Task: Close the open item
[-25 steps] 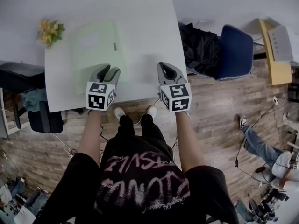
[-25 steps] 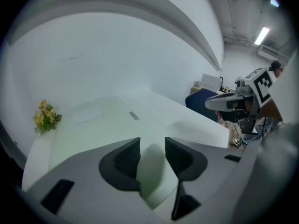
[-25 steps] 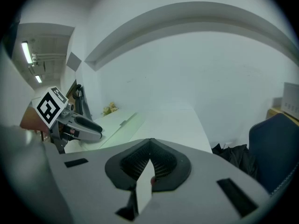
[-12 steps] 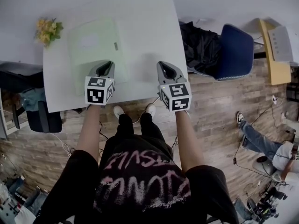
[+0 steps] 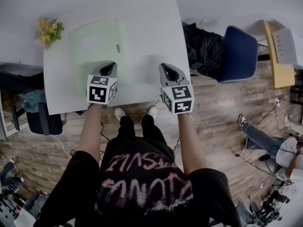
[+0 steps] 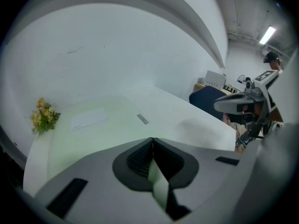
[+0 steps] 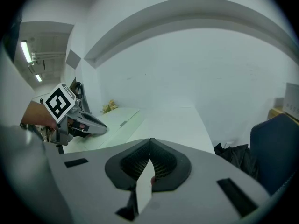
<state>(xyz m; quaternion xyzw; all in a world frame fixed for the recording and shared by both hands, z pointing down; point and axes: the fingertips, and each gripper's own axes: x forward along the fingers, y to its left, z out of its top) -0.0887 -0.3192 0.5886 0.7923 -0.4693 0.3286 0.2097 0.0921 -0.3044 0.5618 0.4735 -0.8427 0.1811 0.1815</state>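
Jaws on my left gripper have just been closing and now meet at the tips, with nothing showing between them; its tip sits over the near edge of the pale green folder; that folder lies flat on the left half of the white table, near the yellow flowers at the corner; my right gripper is pressed together too, empty, over bare tabletop right of the folder.
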